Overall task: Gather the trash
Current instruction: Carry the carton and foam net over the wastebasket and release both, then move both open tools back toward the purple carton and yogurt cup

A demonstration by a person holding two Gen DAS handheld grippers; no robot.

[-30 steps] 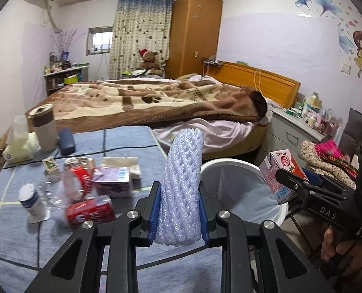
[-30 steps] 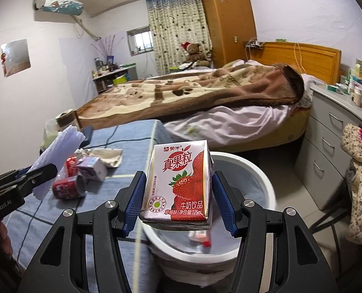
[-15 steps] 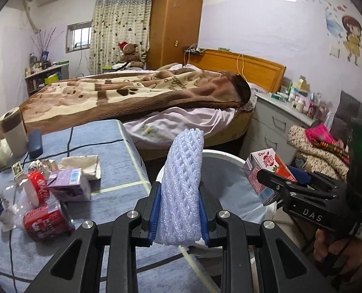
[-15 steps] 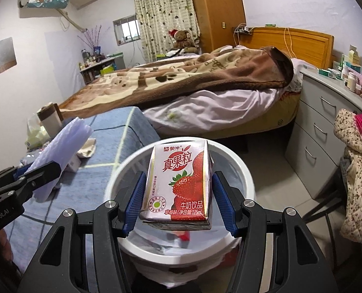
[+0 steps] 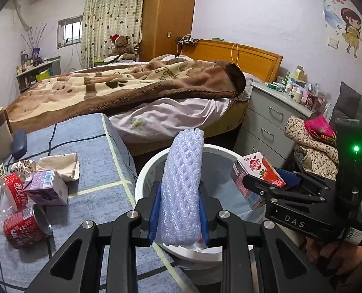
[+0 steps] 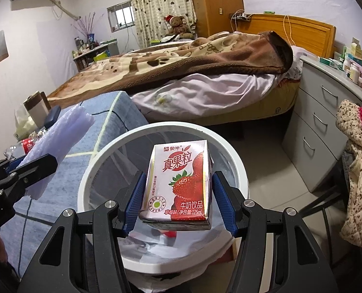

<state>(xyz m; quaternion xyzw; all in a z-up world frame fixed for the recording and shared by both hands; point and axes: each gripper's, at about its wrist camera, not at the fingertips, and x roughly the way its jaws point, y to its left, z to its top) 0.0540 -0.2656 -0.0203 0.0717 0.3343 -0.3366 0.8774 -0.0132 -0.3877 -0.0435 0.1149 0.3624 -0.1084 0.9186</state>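
My left gripper (image 5: 179,213) pinches the foam net sleeve (image 5: 182,183); my right gripper (image 6: 178,201) clamps the strawberry milk carton (image 6: 178,180) above the white bin (image 6: 232,151).

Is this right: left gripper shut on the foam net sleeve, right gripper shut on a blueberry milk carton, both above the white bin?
Not quite. The right gripper holds a strawberry milk carton, as the right wrist view shows. The rest stands: the left gripper is shut on the foam net sleeve, both above the white bin.
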